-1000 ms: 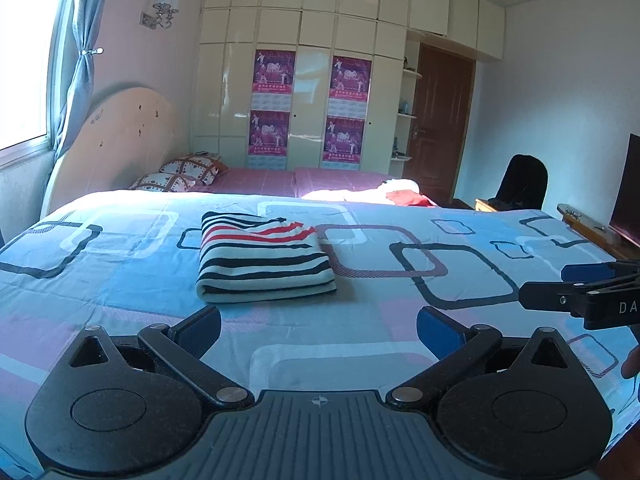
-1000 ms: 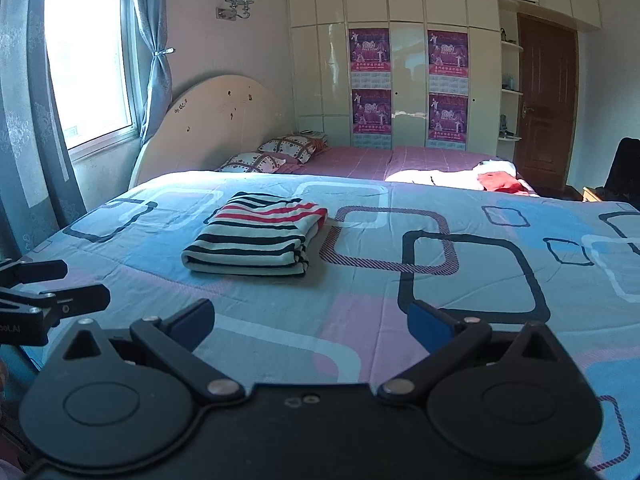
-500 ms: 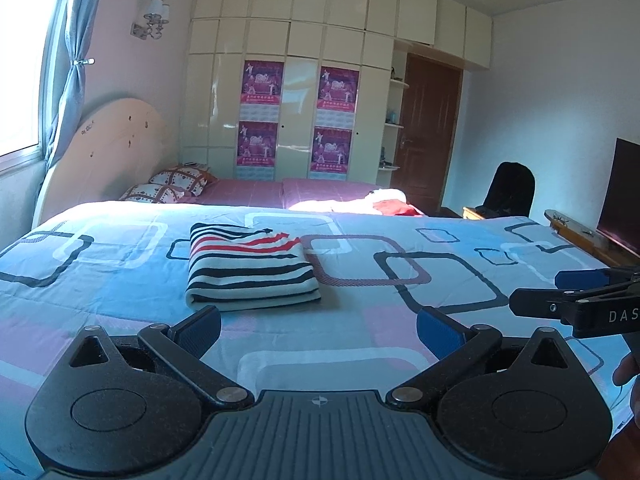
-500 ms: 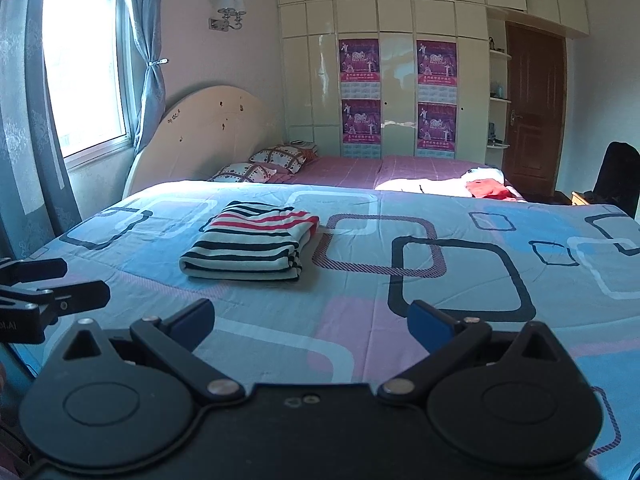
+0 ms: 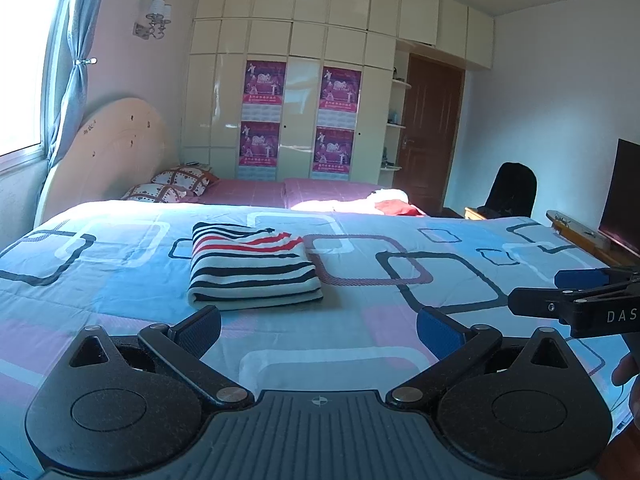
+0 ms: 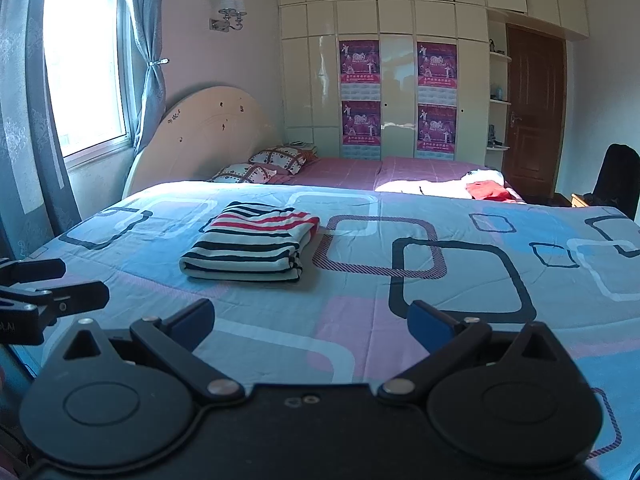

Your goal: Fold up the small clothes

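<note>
Through my left gripper [image 5: 318,330] I look low across the bed [image 5: 460,320]; its jaws stand wide apart with nothing between them, because the striped top [image 5: 252,266] needs no more handling. It lies well ahead of my fingertips as a neat flat rectangle on the blue and pink quilt, edges squared, so I judge this fold finished. At the right edge of that view my other tool reaches in beside me, clear of the cloth. Through my right gripper [image 6: 310,326] the picture is much the same: jaws spread wide, empty, held above the quilt. From here the striped top [image 6: 250,246] sits ahead and to the left, its layered edge facing me, untouched. A red garment [image 6: 488,191] lies far off on the sunlit end, perhaps next.
</note>
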Tool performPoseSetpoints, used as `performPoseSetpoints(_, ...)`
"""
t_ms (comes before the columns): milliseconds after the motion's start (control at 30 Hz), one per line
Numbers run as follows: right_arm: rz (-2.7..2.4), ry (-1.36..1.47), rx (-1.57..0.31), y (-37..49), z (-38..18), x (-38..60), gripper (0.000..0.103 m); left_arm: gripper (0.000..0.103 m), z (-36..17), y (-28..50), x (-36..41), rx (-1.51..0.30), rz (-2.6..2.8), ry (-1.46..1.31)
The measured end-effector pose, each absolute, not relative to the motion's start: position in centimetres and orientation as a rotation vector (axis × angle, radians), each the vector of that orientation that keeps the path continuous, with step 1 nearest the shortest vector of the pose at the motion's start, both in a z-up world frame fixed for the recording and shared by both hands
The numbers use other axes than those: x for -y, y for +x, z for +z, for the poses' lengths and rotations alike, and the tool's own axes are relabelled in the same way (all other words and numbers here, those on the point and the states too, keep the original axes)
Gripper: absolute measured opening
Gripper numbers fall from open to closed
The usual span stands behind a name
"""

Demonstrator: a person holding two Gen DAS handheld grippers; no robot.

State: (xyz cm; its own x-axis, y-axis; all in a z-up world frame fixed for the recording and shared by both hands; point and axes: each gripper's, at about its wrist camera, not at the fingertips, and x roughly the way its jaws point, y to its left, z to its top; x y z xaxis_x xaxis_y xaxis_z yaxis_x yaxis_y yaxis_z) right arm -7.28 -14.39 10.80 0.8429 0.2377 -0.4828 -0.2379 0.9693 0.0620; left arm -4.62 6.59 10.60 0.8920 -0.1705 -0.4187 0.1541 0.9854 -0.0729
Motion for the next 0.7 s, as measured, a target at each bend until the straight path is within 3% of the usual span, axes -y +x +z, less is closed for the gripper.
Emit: performPoseSetpoints(700,0.228,0.016,-0.495,-7.0,10.9,15.4,0.103,0.103,10.4,-4.2,-6.3,-0.442,-0.193,-0.023)
